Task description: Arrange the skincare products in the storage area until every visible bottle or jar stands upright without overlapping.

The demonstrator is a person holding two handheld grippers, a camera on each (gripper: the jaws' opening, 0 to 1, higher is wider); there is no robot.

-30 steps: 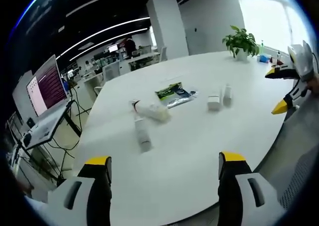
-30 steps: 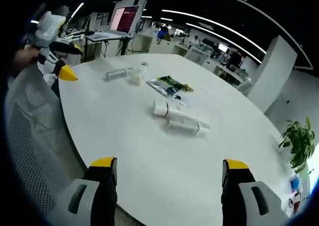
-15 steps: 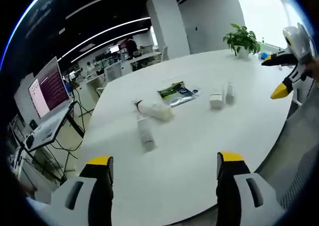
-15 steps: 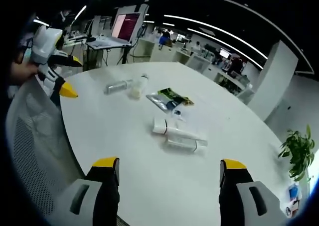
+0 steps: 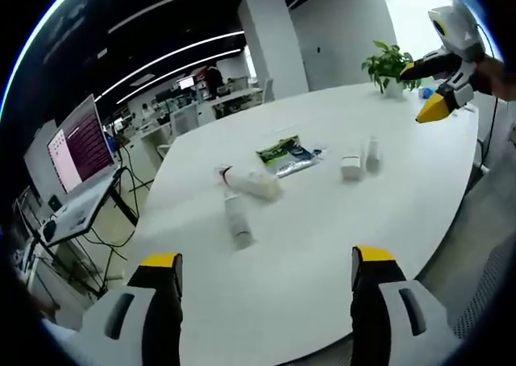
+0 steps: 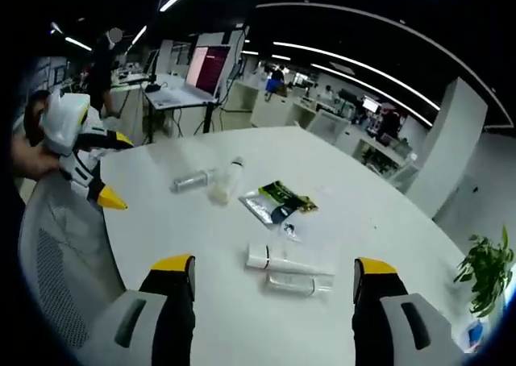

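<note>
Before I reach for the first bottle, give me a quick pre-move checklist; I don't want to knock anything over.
1. Left gripper open, nothing held: ok.
2. Right gripper open, nothing held: ok.
3. Bottles upright: not ok; the clear bottle and the white tube lie on their sides on the table.
4. No overlap: cannot tell; those two lie close together.
5. Small bottle pair standing: cannot tell, too small.
6. Green sachet apart from the bottles: ok.
</note>
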